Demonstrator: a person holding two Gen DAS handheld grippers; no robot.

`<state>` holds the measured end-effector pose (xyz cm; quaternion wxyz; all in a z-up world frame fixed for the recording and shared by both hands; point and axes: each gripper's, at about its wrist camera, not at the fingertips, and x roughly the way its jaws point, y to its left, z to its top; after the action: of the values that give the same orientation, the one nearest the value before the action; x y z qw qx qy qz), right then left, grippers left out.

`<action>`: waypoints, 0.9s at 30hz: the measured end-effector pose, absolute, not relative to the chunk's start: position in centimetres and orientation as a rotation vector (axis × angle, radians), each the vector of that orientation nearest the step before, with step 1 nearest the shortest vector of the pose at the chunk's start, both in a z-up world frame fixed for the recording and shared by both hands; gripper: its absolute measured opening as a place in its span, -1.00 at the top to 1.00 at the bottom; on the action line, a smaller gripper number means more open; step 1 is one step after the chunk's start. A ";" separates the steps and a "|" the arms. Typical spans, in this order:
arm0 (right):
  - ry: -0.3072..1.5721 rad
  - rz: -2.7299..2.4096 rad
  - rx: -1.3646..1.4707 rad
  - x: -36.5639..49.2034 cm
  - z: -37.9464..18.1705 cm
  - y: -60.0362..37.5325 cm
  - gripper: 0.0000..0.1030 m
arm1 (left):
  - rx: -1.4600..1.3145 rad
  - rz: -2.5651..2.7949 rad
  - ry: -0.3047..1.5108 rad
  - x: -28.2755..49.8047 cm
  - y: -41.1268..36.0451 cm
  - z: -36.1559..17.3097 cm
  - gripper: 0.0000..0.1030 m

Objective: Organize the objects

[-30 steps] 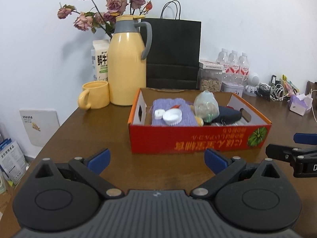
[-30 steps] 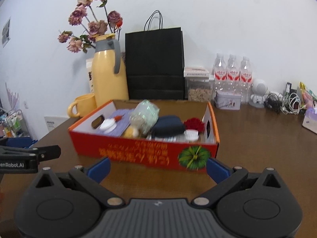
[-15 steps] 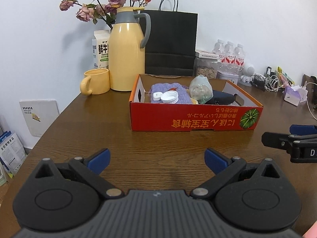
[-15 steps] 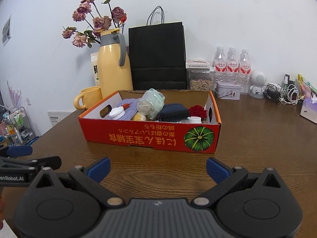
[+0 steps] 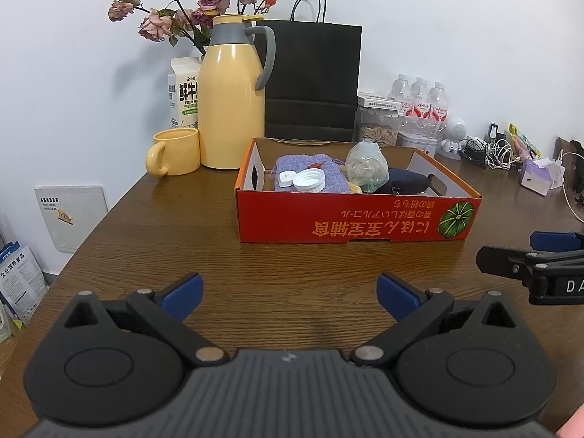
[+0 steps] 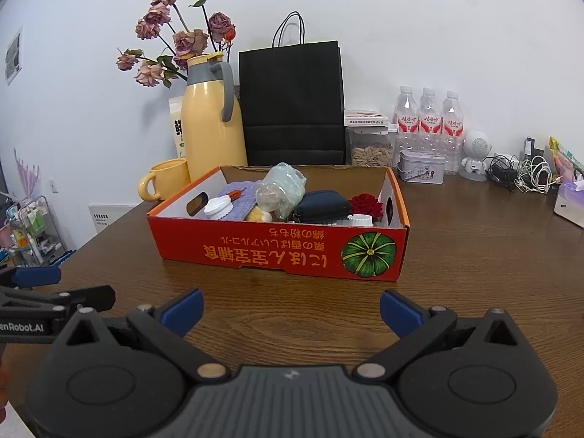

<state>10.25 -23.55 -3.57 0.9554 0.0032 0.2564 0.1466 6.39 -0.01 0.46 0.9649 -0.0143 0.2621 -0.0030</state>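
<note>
A red cardboard box point(image 5: 350, 222) point(image 6: 277, 248) stands on the wooden table point(image 5: 182, 241). It holds a purple pouch point(image 5: 310, 171), a white cap point(image 5: 309, 181), a clear wrapped bundle point(image 5: 366, 168), a dark blue case point(image 6: 321, 206) and a red rose point(image 6: 366, 204). My left gripper point(image 5: 290, 294) is open and empty, well short of the box. My right gripper point(image 6: 291, 308) is open and empty, also in front of the box. Each gripper shows at the edge of the other's view.
Behind the box stand a yellow thermos jug point(image 5: 231, 98) with dried roses, a yellow mug point(image 5: 175, 157), a milk carton point(image 5: 184, 96), a black paper bag point(image 5: 312, 84), a jar, water bottles point(image 6: 429, 124) and a tin. Cables and a tissue box point(image 5: 540, 179) lie at the right.
Both grippers have drawn back and risen from the box, which now looks smaller and farther. The objects in the box have not moved.
</note>
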 end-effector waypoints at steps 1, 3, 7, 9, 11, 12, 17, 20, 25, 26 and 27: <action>0.521 0.297 0.006 10.3 -3.6 -23.5 -1.00 | -0.029 -0.006 0.530 6.4 0.0 0.5 -1.00; 0.521 0.298 0.006 10.3 -3.6 -23.6 -1.00 | -0.029 -0.005 0.530 6.4 0.0 0.5 -1.00; 0.520 0.299 0.005 10.1 -3.7 -23.5 -1.00 | -0.029 -0.005 0.530 6.4 0.0 0.5 -1.00; 0.520 0.299 0.005 10.2 -3.7 -23.5 -1.00 | -0.029 -0.007 0.530 6.4 0.0 0.5 -1.00; 0.520 0.299 0.005 10.2 -3.7 -23.5 -1.00 | -0.028 -0.006 0.530 6.4 -0.1 0.5 -1.00; 0.520 0.299 0.005 10.2 -3.7 -23.5 -1.00 | -0.029 -0.007 0.529 6.4 0.0 0.5 -1.00; 0.521 0.299 0.005 10.1 -3.6 -23.5 -1.00 | -0.028 -0.009 0.528 6.4 -0.1 0.6 -1.00; 0.521 0.298 0.006 10.2 -3.6 -23.5 -1.00 | -0.027 -0.006 0.529 6.4 -0.2 0.7 -1.00; 0.521 0.299 0.005 10.2 -3.6 -23.5 -1.00 | -0.029 -0.003 0.529 6.4 -0.1 0.6 -1.00; 0.521 0.299 0.005 10.2 -3.6 -23.5 -1.00 | -0.029 -0.004 0.529 6.4 -0.1 0.6 -1.00; 0.521 0.299 0.005 10.2 -3.6 -23.5 -1.00 | -0.028 -0.003 0.530 6.4 -0.1 0.7 -1.00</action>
<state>10.18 -23.48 -3.65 0.9553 0.0027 0.2565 0.1471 6.39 -0.09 0.65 0.9650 -0.0140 0.2618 -0.0016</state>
